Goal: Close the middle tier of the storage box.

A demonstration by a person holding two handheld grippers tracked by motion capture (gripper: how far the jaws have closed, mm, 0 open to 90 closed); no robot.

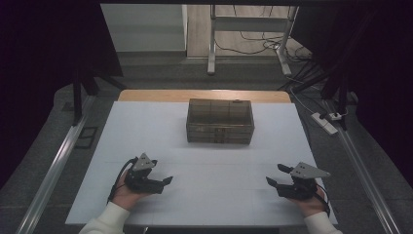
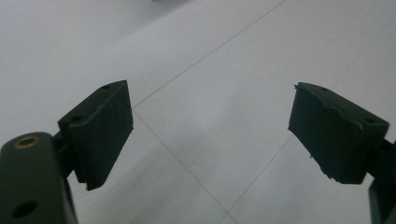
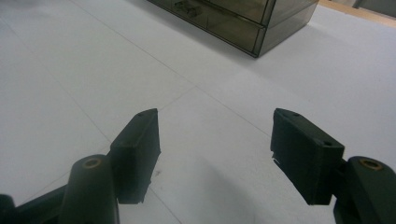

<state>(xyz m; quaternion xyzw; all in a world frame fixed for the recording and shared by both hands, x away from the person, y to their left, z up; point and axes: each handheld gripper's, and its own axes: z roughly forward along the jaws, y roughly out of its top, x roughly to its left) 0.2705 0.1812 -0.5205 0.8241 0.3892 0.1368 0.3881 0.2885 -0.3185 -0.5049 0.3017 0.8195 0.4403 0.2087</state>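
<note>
Black and spread wide, both tongs hold nothing: the left tongs (image 1: 165,181) and the right tongs (image 1: 273,175) rest low over the white bench (image 1: 146,141), each in one of the person's hands, pointing inward toward each other. In both gripper views bare bench surface lies between the pads. The smoky translucent drawer box (image 1: 220,121) stands well apart from them, centred toward the far side of the bench, shut, its front facing the person. This looks like the start, before any reach. The next move probably calls for bringing one of the tongs forward to the small drawer handles (image 3: 184,6). Nothing lies between the tongs and the box; the floor cables (image 1: 253,41) are beyond the bench.
</note>
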